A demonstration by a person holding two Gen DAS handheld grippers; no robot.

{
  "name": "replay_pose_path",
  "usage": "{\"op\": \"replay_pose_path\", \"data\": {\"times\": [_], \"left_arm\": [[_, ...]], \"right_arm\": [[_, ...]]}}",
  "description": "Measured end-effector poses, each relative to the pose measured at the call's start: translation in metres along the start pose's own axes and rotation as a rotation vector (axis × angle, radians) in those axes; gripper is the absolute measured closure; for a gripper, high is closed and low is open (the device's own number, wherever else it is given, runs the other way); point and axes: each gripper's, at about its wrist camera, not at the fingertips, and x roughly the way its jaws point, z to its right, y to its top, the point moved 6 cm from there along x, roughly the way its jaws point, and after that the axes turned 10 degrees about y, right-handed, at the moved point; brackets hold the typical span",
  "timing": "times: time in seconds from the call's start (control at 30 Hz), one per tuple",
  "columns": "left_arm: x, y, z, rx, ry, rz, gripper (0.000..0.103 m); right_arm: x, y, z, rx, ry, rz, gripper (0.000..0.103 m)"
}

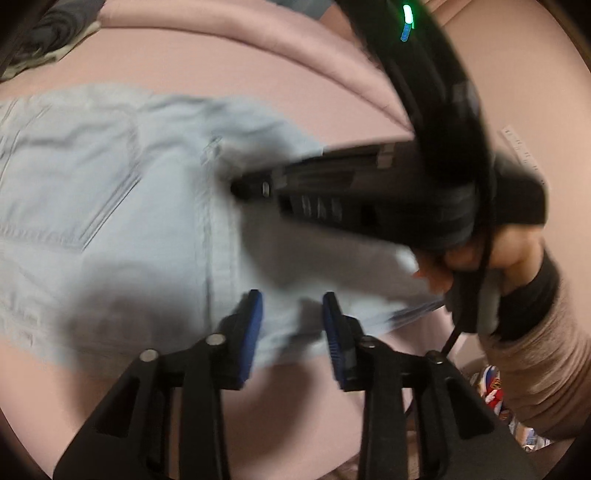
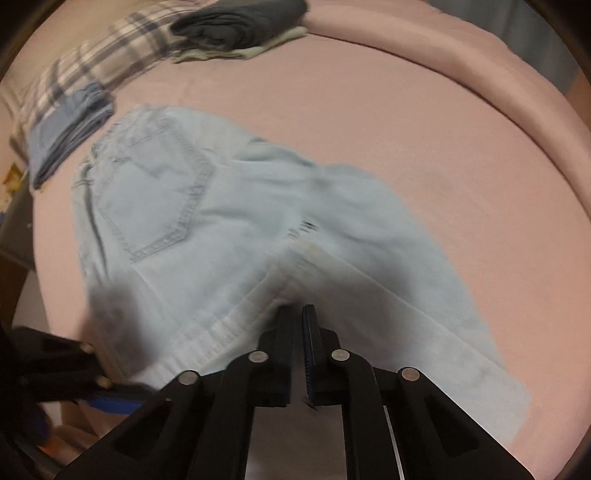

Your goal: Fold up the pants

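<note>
Light blue denim pants lie on a pink bed sheet, back pocket facing up. They also show in the right wrist view. My left gripper is open, its blue pads just above the near edge of the pants. My right gripper is shut on the pants' fabric at a seam near the crotch. In the left wrist view the right gripper reaches in from the right, its tip on the denim, held by a hand.
Folded dark and pale clothes lie at the far edge of the bed, beside a plaid cloth and a folded blue garment. The pink sheet stretches to the right. Colourful items lie off the bed.
</note>
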Motion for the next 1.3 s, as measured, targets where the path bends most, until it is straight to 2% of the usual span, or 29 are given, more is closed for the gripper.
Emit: {"op": "replay_pose_path", "data": {"times": [0.1,0.17,0.23,0.33,0.37,0.47,0.53,0.57,0.6,0.67,0.73,0.8,0.9,0.97,1.03,1.13,1.2,1.3], "left_arm": [[-0.004,-0.006,-0.008,-0.042,-0.009,-0.008,0.082],[-0.008,-0.008,-0.011,-0.047,-0.008,-0.009,0.083],[-0.012,-0.012,-0.009,-0.042,-0.008,-0.009,0.083],[-0.011,-0.013,-0.008,-0.043,-0.013,-0.012,0.083],[-0.011,-0.012,-0.009,-0.043,-0.013,-0.013,0.083],[-0.010,-0.008,-0.015,-0.042,-0.015,-0.017,0.083],[-0.016,-0.009,-0.019,-0.048,-0.017,-0.019,0.083],[-0.014,0.002,-0.021,-0.052,-0.015,-0.020,0.083],[-0.013,0.008,-0.025,-0.049,-0.005,-0.018,0.083],[-0.013,0.012,-0.026,-0.043,0.009,-0.021,0.083],[-0.014,0.013,-0.025,-0.037,0.017,-0.028,0.082],[-0.015,0.013,-0.024,-0.024,0.026,-0.029,0.082],[-0.016,0.013,-0.023,-0.030,0.021,-0.028,0.082],[-0.014,0.017,-0.022,-0.033,0.016,-0.027,0.082],[-0.012,0.018,-0.021,-0.032,0.013,-0.028,0.082],[-0.006,0.019,-0.027,-0.029,0.009,-0.031,0.083],[-0.008,0.018,-0.028,-0.023,0.012,-0.031,0.084],[-0.008,0.019,-0.030,-0.027,0.011,-0.036,0.085]], "right_arm": [[0.010,0.016,-0.005,-0.039,-0.019,0.012,0.095],[0.009,0.021,-0.002,-0.013,0.016,0.025,0.095],[-0.004,0.026,0.004,0.016,0.066,0.097,0.095],[-0.035,0.027,0.011,0.071,0.096,0.196,0.095],[-0.041,0.022,0.008,0.071,0.111,0.192,0.095],[-0.037,0.004,-0.001,0.040,0.114,0.105,0.095],[-0.022,-0.002,0.005,0.027,0.065,0.053,0.095],[-0.010,-0.002,0.008,0.035,0.032,0.030,0.095],[0.001,0.001,0.011,0.042,0.015,0.029,0.095],[0.001,0.008,0.013,0.089,0.046,0.078,0.095],[-0.008,0.007,0.020,0.167,0.084,0.103,0.095],[-0.027,0.001,0.022,0.180,0.081,0.151,0.095],[-0.056,-0.029,0.031,0.216,0.088,0.191,0.095],[-0.071,-0.065,0.040,0.245,0.083,0.196,0.095],[-0.071,-0.084,0.038,0.252,0.067,0.158,0.095],[-0.076,-0.142,0.037,0.233,0.019,0.112,0.095],[-0.089,-0.159,0.038,0.217,0.026,0.166,0.095],[-0.096,-0.172,0.045,0.253,0.041,0.147,0.095]]}}
